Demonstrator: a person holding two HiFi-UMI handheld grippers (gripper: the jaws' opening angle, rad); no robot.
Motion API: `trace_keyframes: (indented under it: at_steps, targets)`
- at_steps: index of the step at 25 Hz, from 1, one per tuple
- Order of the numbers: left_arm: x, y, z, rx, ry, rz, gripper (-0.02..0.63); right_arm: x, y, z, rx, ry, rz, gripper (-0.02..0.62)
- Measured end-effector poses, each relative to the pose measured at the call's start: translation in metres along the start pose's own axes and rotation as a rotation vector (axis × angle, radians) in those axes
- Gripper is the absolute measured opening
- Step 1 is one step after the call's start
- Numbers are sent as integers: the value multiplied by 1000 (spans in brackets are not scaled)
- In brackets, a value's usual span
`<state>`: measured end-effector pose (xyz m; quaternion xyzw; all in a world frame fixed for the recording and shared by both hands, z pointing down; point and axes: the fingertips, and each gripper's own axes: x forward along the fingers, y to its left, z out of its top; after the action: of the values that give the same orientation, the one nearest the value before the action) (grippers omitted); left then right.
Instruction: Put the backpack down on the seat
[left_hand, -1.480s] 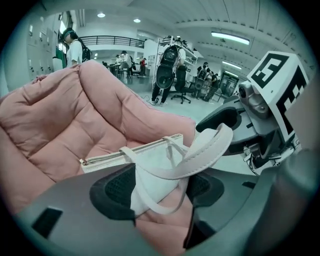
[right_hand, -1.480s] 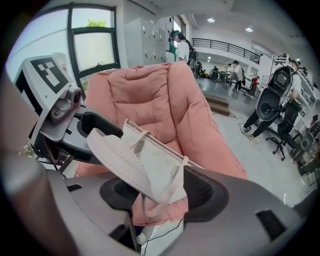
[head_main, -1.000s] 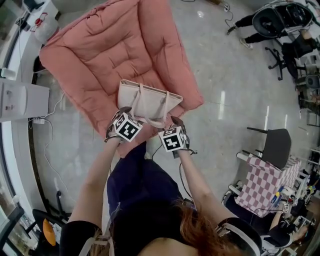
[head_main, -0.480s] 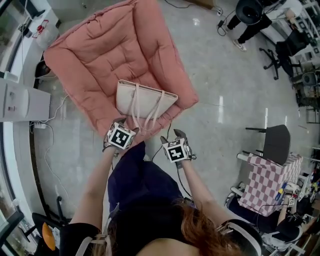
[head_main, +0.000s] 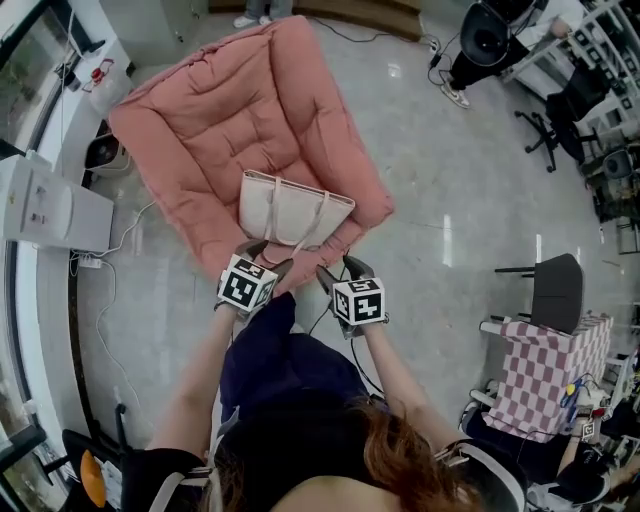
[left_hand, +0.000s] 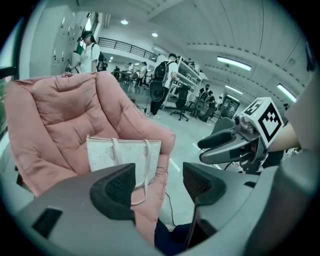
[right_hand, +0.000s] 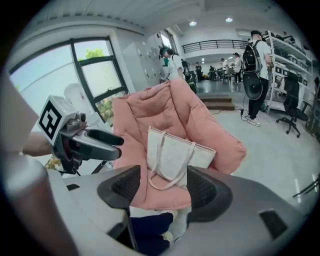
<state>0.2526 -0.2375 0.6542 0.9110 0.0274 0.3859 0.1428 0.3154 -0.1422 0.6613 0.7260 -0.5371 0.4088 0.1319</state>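
Gripper views alone show fingers (left_hand: 114, 189) parted, clear of the backpack (left_hand: 127, 154).

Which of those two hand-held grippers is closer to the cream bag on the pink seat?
Left. The left hand-held gripper is just short of the bag, by its lower left corner; the right hand-held gripper is farther off, below its straps.

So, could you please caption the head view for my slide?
Bag on the pink seat; left gripper and right gripper open, near it.
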Motion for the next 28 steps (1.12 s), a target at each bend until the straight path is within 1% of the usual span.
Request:
trace_keyframes:
  at_steps: [4, 7, 9, 12, 14, 16, 18, 20, 22, 25, 26, 27, 28]
  targets:
    - [-16, -13, 20, 32, -98, -22, 304, -10, 15, 36, 29, -105, 35, 281]
    - [-30, -18, 41, 62, -164, 1, 304, -27, 22, 65, 30, -183, 63, 281]
    - [-41, -21, 61, 88, -216, 15, 304, -39, 26, 85, 24, -241, 75, 281]
    - [-64, -30, 98, 127, -315, 27, 295, -62, 36, 117, 38, -355, 117, 281]
    - [-81, -35, 126, 142, -390, 43, 255, -80, 43, 139, 18, -437, 136, 281]
    - [-98, -38, 151, 156, -463, 68, 202, -98, 46, 161, -7, -515, 127, 281]
    - [-115, -42, 171, 162, -530, 89, 167, -115, 50, 179, -20, -584, 124, 281]
    - [-132, -45, 186, 160, -588, 104, 120, -133, 57, 196, -23, -653, 141, 281]
    - [-146, -52, 197, 165, -626, 105, 75, -151, 62, 209, -17, -716, 152, 281]
    - [-158, -69, 208, 187, -655, 75, 55, -178, 68, 221, -19, -806, 139, 279]
    - [-162, -74, 211, 192, -663, 64, 48, -188, 69, 225, -22, -843, 127, 273]
    - [-165, -79, 214, 195, -672, 53, 43, -197, 70, 227, -21, -877, 114, 228]
    - [-168, -84, 217, 198, -682, 44, 40, -204, 70, 230, -15, -907, 106, 153]
